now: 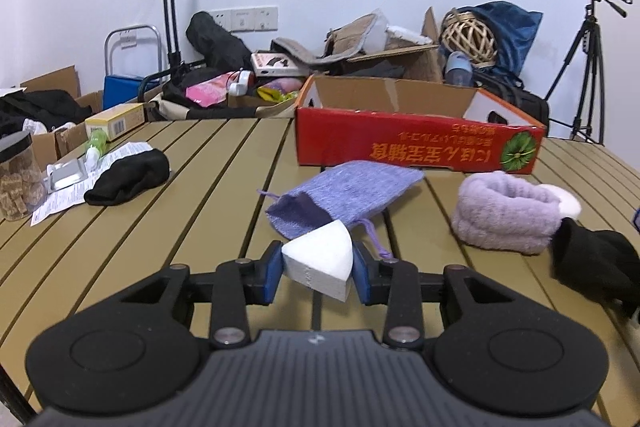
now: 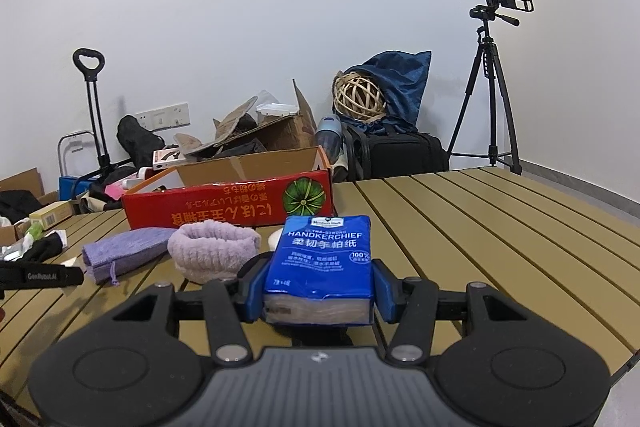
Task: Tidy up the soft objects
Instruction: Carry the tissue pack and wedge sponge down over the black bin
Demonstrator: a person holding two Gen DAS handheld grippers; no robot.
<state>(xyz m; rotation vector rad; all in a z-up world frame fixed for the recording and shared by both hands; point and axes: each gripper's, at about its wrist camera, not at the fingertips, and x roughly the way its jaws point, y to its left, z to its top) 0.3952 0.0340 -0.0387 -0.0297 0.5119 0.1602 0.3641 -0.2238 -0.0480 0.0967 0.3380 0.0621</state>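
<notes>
My left gripper (image 1: 318,273) is shut on a white wedge-shaped sponge (image 1: 320,259), held just above the table. Right behind it lies a purple drawstring pouch (image 1: 344,201) with its mouth toward me. A fluffy lilac headband (image 1: 506,213) sits to the right, with a black glove (image 1: 596,263) nearer the edge. A black sock (image 1: 128,179) lies at the left. My right gripper (image 2: 318,289) is shut on a blue handkerchief tissue pack (image 2: 324,259). Beyond it are the headband (image 2: 212,247), the pouch (image 2: 124,251) and the open red cardboard box (image 2: 228,207).
The red box (image 1: 416,143) stands at the back of the slatted table (image 1: 224,163). At the left are a jar (image 1: 18,179), a leaflet, a blister pack and a green tube. Clutter, cartons and a tripod (image 2: 490,95) stand behind the table. Bare slats (image 2: 480,219) stretch to the right.
</notes>
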